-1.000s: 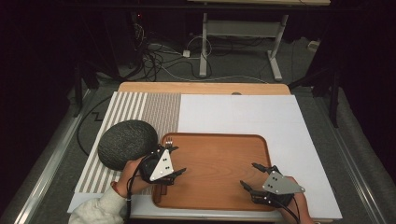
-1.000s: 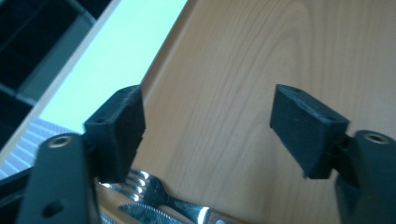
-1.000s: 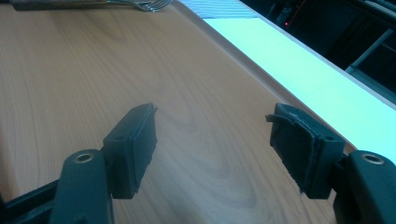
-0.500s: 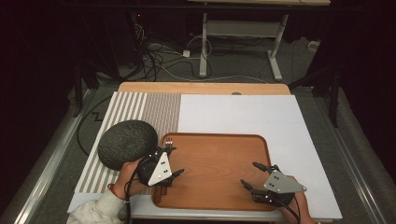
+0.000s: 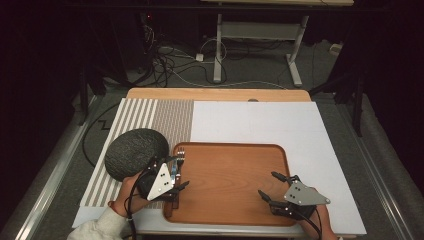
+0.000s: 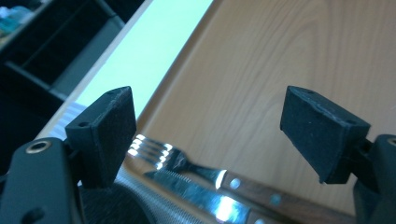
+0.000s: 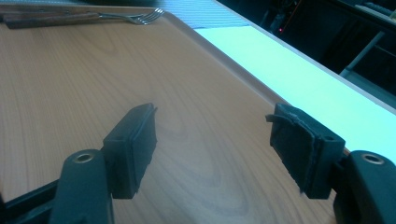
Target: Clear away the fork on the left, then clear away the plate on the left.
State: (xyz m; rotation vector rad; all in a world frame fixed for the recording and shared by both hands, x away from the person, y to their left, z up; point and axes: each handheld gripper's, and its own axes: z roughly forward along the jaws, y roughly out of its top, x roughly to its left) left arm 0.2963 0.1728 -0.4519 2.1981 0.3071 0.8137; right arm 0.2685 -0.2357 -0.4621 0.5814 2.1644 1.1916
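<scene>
Since a second ago the left gripper (image 5: 181, 177) has eased slightly toward the tray's near-left corner, its jaws just opening wide with nothing between them, above the steel fork (image 6: 161, 154) and serrated, wood-handled knife (image 6: 210, 198) lying along the left rim. Across the smooth, round-cornered wooden tray (image 5: 235, 185), whose middle lies bare, the right gripper (image 5: 267, 186) hovers gaping and empty. A dark, nubbly oval mat (image 5: 135, 152) rests just beside the tray's left edge.

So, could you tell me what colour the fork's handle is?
Reddish-brown wood with metal rivets, on the fork; clearest in the left gripper view.

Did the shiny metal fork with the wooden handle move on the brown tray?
No. The shiny metal fork with the wooden handle lies at the same far left corner of the brown wooden tray, beside the dark round mat.
</scene>
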